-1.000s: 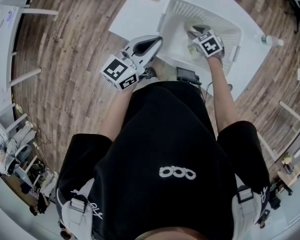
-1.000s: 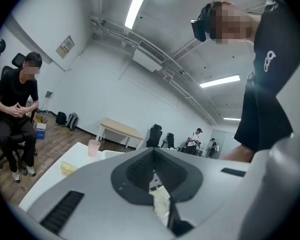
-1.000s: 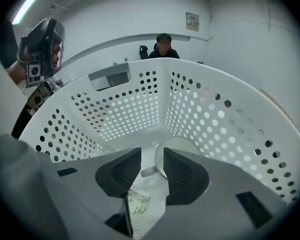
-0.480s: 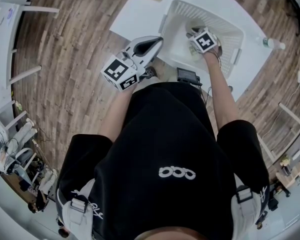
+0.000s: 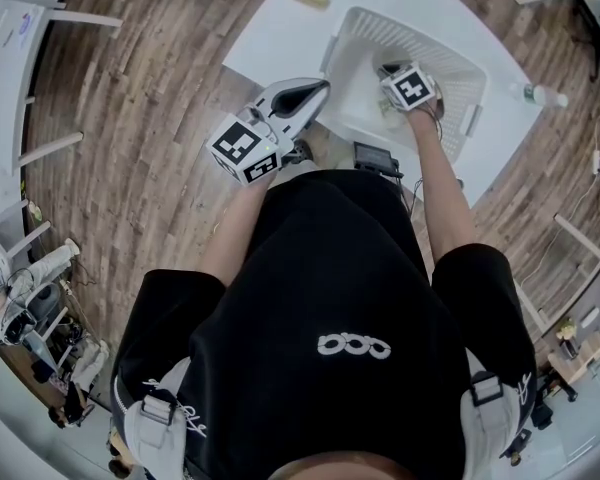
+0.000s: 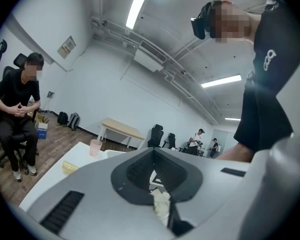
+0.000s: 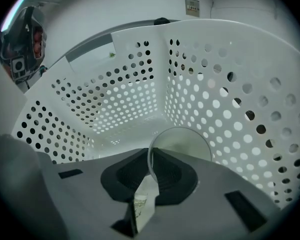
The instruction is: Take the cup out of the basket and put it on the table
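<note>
The right gripper (image 5: pixel 392 72) has sunk deeper into the basket (image 5: pixel 450 53) than it was a second ago, and its jaws, wide then, have just been closing. In the right gripper view they now stand narrow, with the thin rim of the clear cup (image 7: pixel 186 142) running between the pads: one pad looks to be inside the mouth, the other outside the wall. This reads as the right gripper (image 7: pixel 151 158) pinching the cup by its edge. The cup is still down on the basket floor, close to the perforated wall (image 7: pixel 230 99) on the right of that view, and seems to stand mouth up, with nothing showing that it has been lifted. So the reach appears finished and the grasp just made. What remains is the lift out over the basket rim and the set-down on the white table (image 5: pixel 270 38). A hold on one thin, smooth lip could let the cup swing or slip as it rises, so a slow, straight lift looks wise. The left gripper (image 5: pixel 318 88) has not shifted: it hangs level at the table's near edge, just beside the basket, and its jaws (image 6: pixel 153 156) are pressed together on nothing.
</note>
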`<state>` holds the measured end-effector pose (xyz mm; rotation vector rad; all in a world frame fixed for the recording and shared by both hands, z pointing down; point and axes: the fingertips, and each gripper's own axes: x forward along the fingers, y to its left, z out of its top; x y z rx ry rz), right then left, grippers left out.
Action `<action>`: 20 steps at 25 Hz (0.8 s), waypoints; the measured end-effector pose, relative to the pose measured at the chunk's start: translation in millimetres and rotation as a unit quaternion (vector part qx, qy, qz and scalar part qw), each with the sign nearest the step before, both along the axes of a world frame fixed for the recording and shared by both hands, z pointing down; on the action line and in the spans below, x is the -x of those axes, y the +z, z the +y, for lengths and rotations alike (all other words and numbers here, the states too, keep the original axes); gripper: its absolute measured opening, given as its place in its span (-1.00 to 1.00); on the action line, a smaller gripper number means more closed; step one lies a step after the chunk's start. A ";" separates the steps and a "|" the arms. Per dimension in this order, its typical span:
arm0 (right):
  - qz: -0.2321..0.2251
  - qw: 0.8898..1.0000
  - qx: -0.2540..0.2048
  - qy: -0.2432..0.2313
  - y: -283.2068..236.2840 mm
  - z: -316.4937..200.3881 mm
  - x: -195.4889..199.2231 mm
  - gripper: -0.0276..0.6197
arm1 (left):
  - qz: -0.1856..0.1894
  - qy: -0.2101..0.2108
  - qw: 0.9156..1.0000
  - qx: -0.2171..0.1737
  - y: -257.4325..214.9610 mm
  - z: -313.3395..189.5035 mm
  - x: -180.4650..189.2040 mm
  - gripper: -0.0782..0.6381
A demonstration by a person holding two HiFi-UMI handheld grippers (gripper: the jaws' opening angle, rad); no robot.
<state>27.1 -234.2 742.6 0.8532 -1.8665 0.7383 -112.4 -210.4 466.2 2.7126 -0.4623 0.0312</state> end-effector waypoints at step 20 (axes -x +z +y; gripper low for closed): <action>0.010 0.991 -0.132 -0.001 -97.6 -0.6 19.8 -0.79 | 0.010 -0.004 1.000 -0.024 -15.5 14.9 27.4 -0.76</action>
